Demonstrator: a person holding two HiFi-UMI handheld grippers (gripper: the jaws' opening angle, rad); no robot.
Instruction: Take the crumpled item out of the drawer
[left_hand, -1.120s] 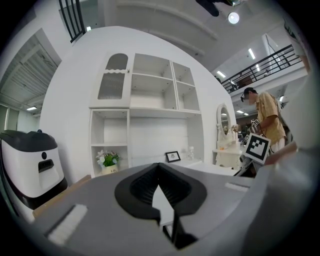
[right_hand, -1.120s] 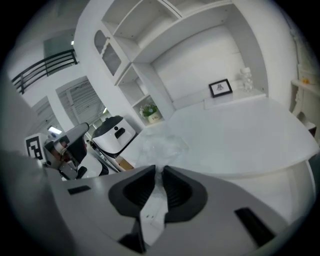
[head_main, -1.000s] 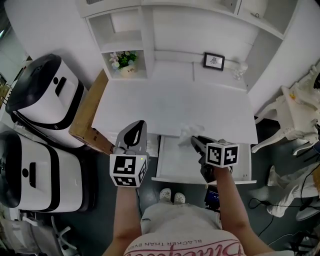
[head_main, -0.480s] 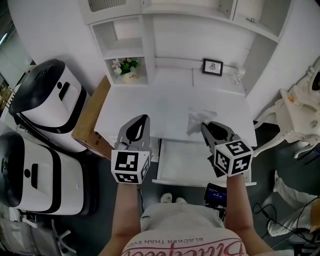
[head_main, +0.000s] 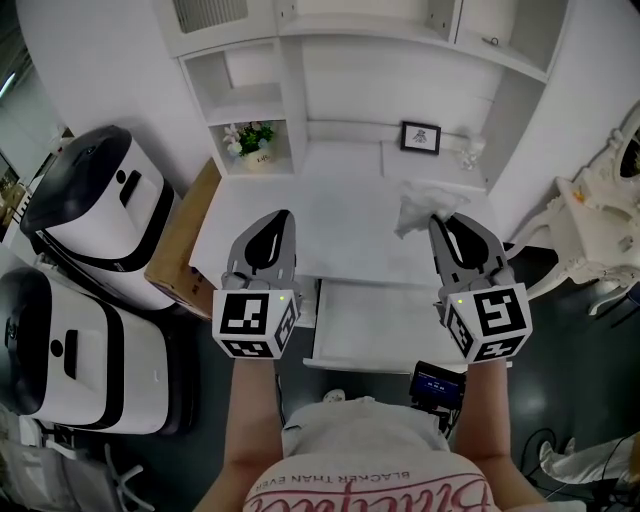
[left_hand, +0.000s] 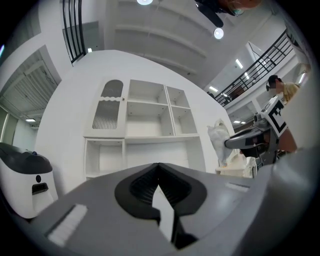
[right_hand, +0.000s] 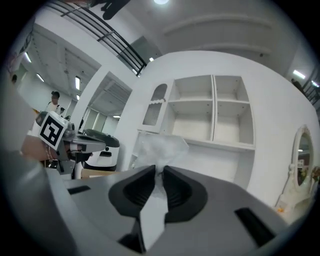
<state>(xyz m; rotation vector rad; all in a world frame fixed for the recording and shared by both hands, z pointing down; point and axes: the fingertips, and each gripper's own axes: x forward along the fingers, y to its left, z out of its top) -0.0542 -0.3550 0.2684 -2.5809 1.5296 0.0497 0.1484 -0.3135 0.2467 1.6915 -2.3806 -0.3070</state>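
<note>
The crumpled item (head_main: 420, 208) is a white, thin wad, pinched at the tips of my right gripper (head_main: 441, 224), which holds it up over the right part of the white desk (head_main: 330, 225). In the right gripper view the crumpled item (right_hand: 159, 149) sticks out past the jaws, which are shut on it. The drawer (head_main: 372, 328) stands pulled out below the desk edge, and its white inside shows nothing in it. My left gripper (head_main: 280, 218) hangs over the desk's left front, shut, with nothing in it. From the left gripper view the crumpled item (left_hand: 219, 140) shows at the right.
Two white-and-black machines (head_main: 90, 215) and a brown board (head_main: 182, 222) stand left of the desk. A flower pot (head_main: 250, 140) sits in the shelf niche, a small picture frame (head_main: 420, 137) at the desk's back. A white chair (head_main: 600, 220) is at the right. A small screen device (head_main: 437, 383) lies below the drawer.
My right gripper has risen out of the drawer and moved right and forward with the crumpled item, which now hangs over the desk. The left gripper has barely shifted.
</note>
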